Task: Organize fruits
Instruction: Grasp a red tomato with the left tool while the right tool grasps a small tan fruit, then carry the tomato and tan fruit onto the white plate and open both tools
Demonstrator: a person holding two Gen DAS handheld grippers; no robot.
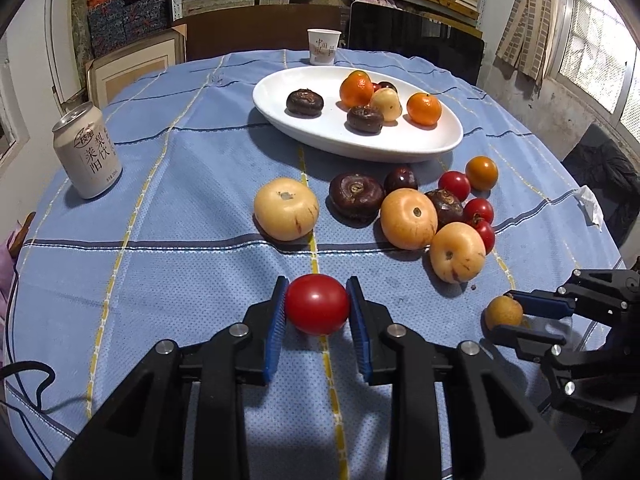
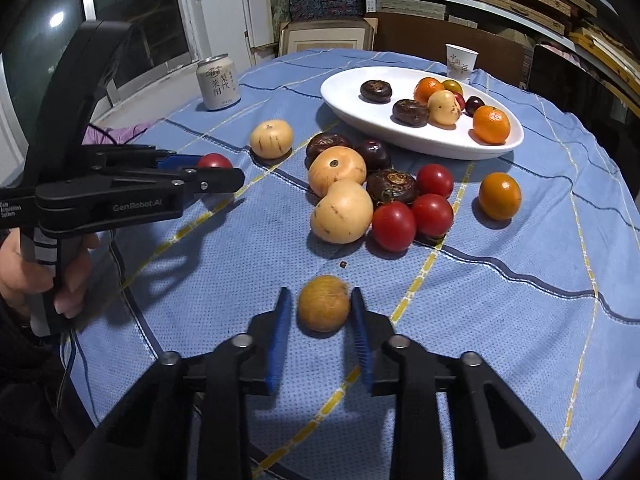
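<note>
plate holds tangerines, chestnuts | paper cup behind
</note>
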